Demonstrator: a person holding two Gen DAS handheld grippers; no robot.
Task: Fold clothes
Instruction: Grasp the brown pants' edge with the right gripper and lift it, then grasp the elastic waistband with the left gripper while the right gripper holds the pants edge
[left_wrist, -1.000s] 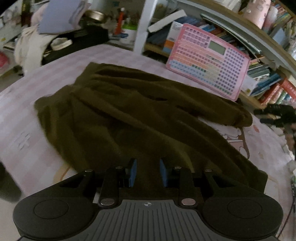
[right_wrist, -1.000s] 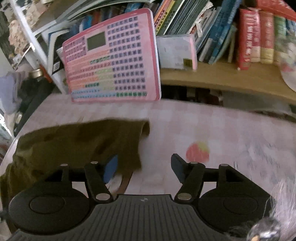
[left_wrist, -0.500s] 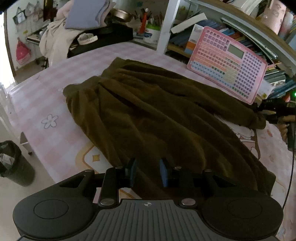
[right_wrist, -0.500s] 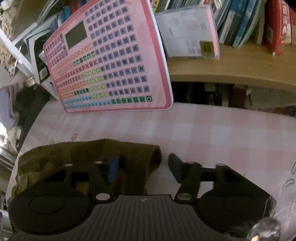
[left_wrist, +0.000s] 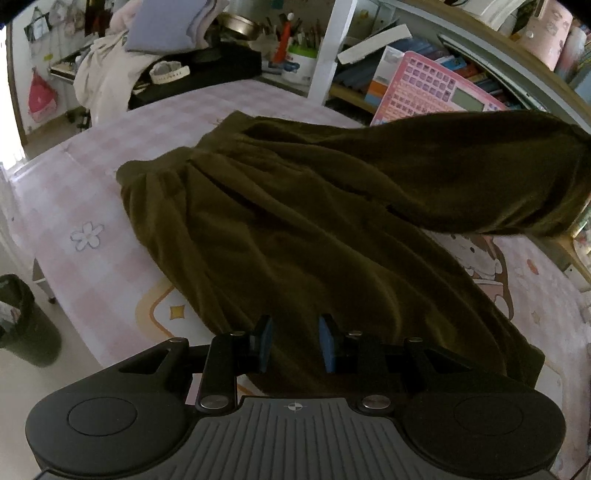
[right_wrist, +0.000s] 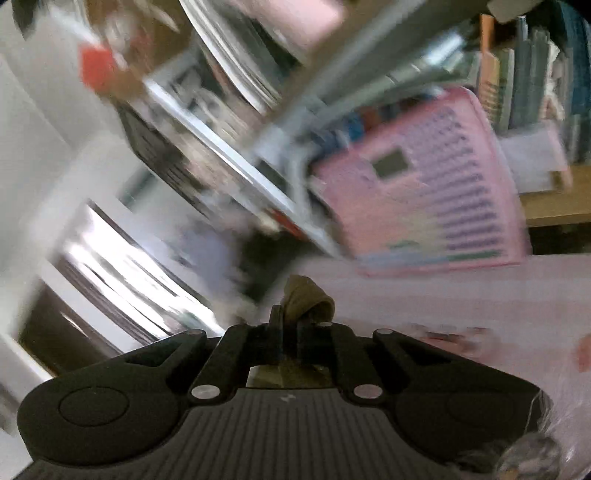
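Your right tongs (right_wrist: 291, 325) were pressed together on a bunched corner of the olive-brown garment (left_wrist: 295, 229), raising that end off the pink checked surface (left_wrist: 92, 206) toward two o'clock in the left wrist view. Your left tongs (left_wrist: 295, 343) hung narrowly parted above the garment's near hem at six o'clock, pinching nothing. A pink keyboard toy (right_wrist: 436, 192) leaned against the bookshelf at one o'clock.

Daylight is glaring in at nine o'clock in both views; motion blur is smearing the right wrist view, and fisheye bending is curving the edges.
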